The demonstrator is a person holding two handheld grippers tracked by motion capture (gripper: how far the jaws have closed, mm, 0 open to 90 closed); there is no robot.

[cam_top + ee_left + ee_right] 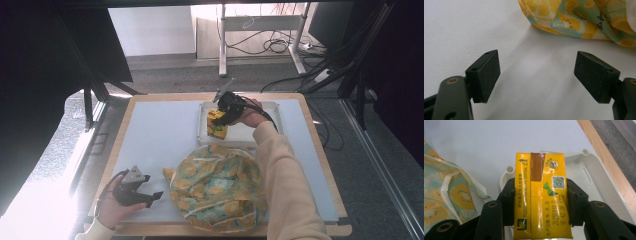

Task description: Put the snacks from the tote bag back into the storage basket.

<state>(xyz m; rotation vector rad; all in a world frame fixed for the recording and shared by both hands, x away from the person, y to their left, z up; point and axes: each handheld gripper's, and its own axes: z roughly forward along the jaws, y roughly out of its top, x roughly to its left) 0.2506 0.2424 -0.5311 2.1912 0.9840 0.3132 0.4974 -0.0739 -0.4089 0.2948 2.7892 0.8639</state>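
Where the high view looks down on the worktop (160, 130), the right gripper (223, 114) sits over a white tray (270, 107) at the far side, its jaws closed on a yellow drink carton (217, 125) that stands upright in the tray's left end. The left gripper (150, 198) rests at the near left edge in the person's left hand (112, 207), jaws spread wide with nothing between them; a crumpled fruit-print cloth (217, 187) lies just beyond their tips.

In the left gripper view, the two black jaws stand far apart over bare white worktop (461, 30), empty. The fruit-print cloth (579, 17) lies ahead of them, toward the right-hand jaw, not touching either.

In the right gripper view, the jaws press the yellow drink carton (541, 195) from both sides, its top face with a foil straw hole and printed code facing the camera. The white tray (596, 175) lies beneath and beyond the jaws, and the cloth (446, 192) lies off to the left of the left-hand jaw.
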